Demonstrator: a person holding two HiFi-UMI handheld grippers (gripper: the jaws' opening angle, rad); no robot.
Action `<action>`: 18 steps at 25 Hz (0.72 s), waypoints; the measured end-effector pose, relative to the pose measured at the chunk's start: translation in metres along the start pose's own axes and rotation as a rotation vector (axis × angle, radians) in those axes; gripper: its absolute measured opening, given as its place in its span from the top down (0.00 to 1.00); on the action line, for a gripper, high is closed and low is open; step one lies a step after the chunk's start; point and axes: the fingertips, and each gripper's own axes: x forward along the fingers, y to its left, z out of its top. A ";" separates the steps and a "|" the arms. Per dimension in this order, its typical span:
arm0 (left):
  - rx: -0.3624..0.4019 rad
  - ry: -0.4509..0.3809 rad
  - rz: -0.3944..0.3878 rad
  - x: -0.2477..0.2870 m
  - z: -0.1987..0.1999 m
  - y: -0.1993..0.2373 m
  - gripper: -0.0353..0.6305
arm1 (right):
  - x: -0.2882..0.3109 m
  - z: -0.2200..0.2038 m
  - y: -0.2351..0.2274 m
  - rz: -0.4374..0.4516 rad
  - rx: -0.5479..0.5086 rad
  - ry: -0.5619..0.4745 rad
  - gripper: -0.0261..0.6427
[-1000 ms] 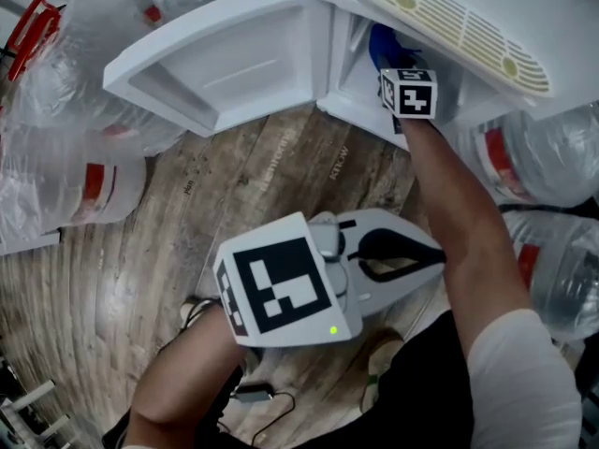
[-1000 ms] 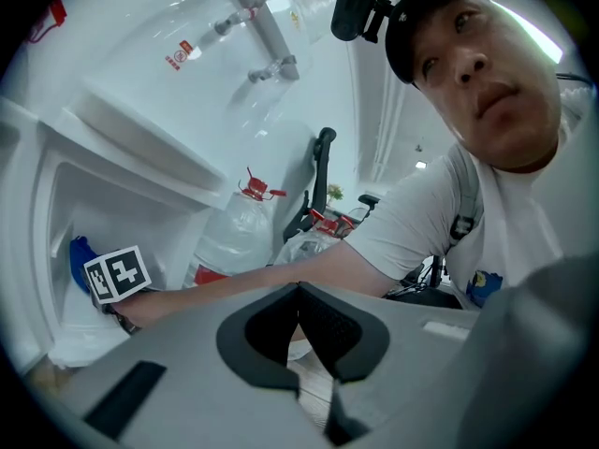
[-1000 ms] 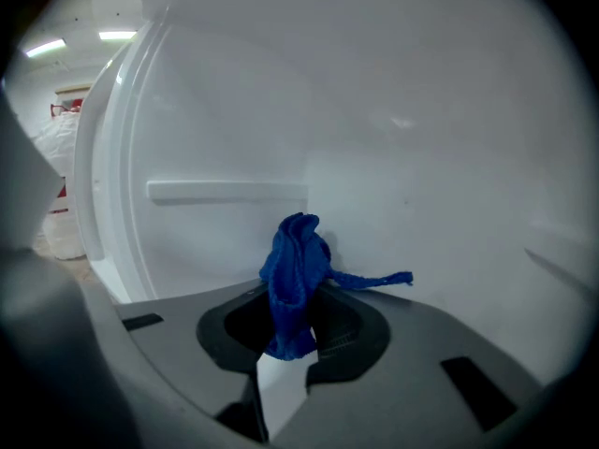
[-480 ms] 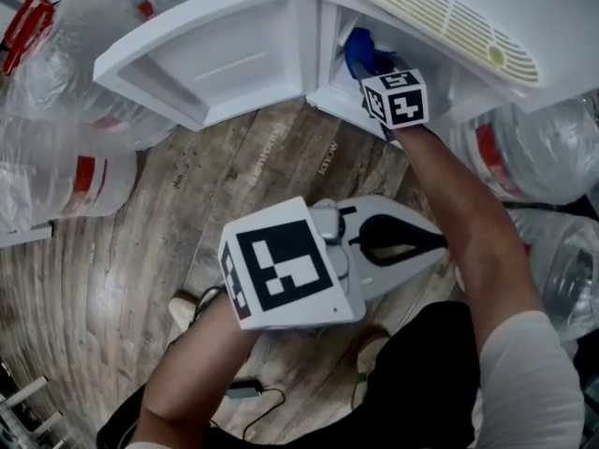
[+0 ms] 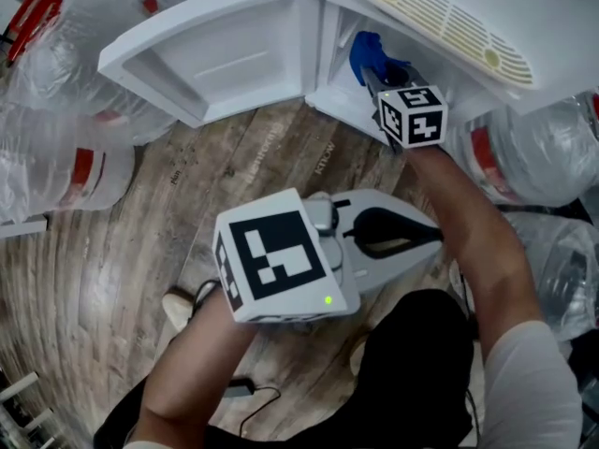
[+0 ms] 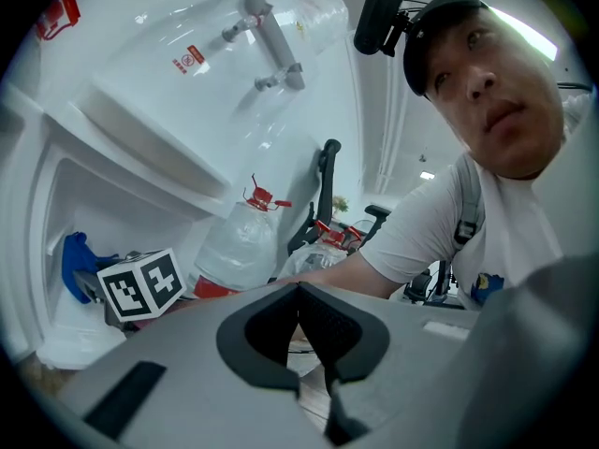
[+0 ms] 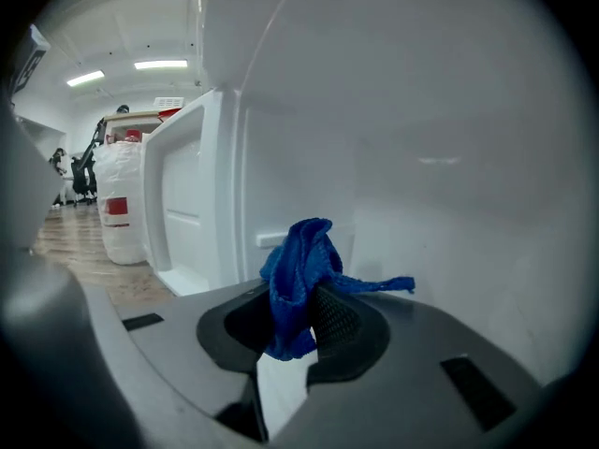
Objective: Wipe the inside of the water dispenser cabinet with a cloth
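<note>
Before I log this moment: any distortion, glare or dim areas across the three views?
Head view: evenly lit, floor planks bow from the wide lens. Left gripper view: heavy fisheye, dark corners, bright ceiling light. Right gripper view: cabinet interior dim and grey, blue cloth sharp.

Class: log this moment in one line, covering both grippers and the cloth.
right gripper: jaws shut on blue cloth, inside cabinet | left gripper: jaws shut, empty, outside cabinet | cabinet door: open
</note>
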 end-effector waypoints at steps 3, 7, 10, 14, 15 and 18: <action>0.001 -0.009 -0.003 -0.001 0.002 -0.002 0.94 | 0.004 0.012 -0.026 -0.067 -0.001 -0.010 0.85; -0.006 -0.018 0.007 -0.004 0.001 -0.002 0.94 | 0.018 0.019 -0.054 -0.143 0.033 -0.011 0.85; -0.020 -0.025 0.019 -0.009 0.000 -0.002 0.94 | 0.032 0.029 -0.060 -0.150 0.016 -0.011 0.85; -0.029 -0.026 0.035 -0.013 -0.005 -0.001 0.94 | 0.038 0.035 -0.044 -0.114 -0.038 -0.012 0.85; -0.029 -0.023 0.035 -0.013 -0.006 -0.001 0.94 | 0.035 0.034 -0.039 -0.107 -0.046 -0.015 0.85; -0.025 -0.018 0.028 -0.013 -0.008 -0.005 0.94 | 0.025 0.033 -0.023 -0.079 -0.078 -0.028 0.85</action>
